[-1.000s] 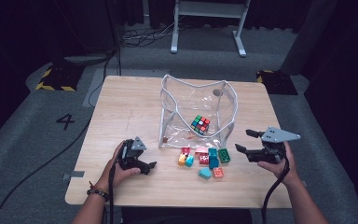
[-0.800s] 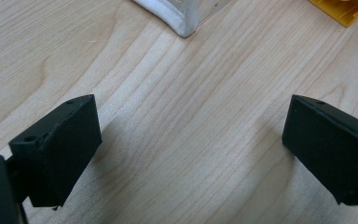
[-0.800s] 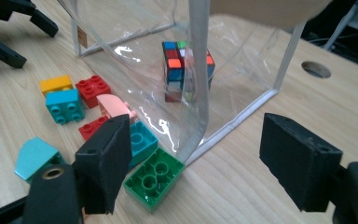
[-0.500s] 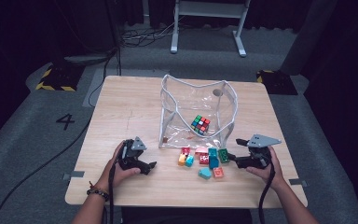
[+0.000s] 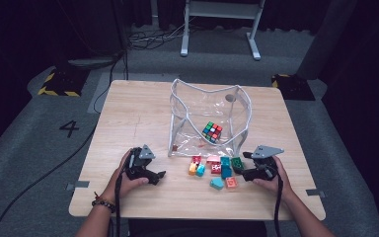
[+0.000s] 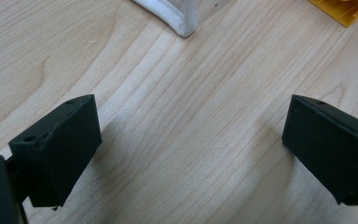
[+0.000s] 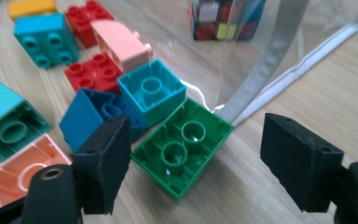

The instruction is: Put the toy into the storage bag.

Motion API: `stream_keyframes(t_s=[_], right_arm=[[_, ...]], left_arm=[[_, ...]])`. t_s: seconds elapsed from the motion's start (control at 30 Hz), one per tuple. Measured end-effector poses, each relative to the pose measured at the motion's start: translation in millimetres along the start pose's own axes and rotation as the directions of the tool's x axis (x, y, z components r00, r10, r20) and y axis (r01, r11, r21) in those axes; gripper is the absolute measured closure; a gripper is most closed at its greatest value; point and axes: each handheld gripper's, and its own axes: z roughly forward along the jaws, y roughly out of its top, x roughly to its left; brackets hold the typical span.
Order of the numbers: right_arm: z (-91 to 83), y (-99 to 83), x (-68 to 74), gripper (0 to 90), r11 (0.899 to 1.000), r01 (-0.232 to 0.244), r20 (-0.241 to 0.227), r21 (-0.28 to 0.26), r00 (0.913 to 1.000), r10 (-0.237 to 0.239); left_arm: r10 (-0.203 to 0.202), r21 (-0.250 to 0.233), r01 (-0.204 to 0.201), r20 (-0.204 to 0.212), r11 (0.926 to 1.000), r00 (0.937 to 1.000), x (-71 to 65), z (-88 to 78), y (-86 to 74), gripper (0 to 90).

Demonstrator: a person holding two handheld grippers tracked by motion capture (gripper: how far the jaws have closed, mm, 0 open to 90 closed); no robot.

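Fingers of my right gripper (image 7: pixel 193 158) stand wide around the upturned green plastic building block (image 7: pixel 182 149), which lies on the table just beside the clear plastic bag (image 5: pixel 197 106). Next I'd judge: settle, close. Left gripper (image 6: pixel 191 149) hangs wide, empty.

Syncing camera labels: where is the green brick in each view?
High view: green brick lies at the right end of the brick pile, just left of the right hand-held gripper.
Right gripper view: green brick lies hollow side up at lower centre, between the open jaws.
Left gripper view: not in it.
Shared landmark: clear bag, whose seam runs right of the brick.
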Motion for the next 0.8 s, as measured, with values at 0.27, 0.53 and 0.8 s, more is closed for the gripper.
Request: stream_keyframes(t_s=[0.27, 0.53, 0.8], right_arm=[[8.5, -3.3, -0.2, 28.2, 0.999, 0.002, 0.003, 0.032, 1.0, -0.002], [5.6, -6.1, -7.5, 36.3, 0.999, -0.031, 0.028, 0.034, 0.9992, 0.03], [-0.1, -11.2, -15.4, 37.3, 0.998, -0.045, 0.042, 0.045, 0.9982, 0.043]], left_arm=[[-0.003, -0.005, 0.003, -0.002, 1.0, 1.0, -0.3, 0.5, -0.2, 4.6], [-0.005, -0.001, 0.005, -0.001, 1.0, 1.0, -0.3, 0.0, -0.1, 4.6], [-0.001, -0.005, 0.001, -0.006, 1.0, 1.0, -0.2, 0.3, -0.1, 4.6]])
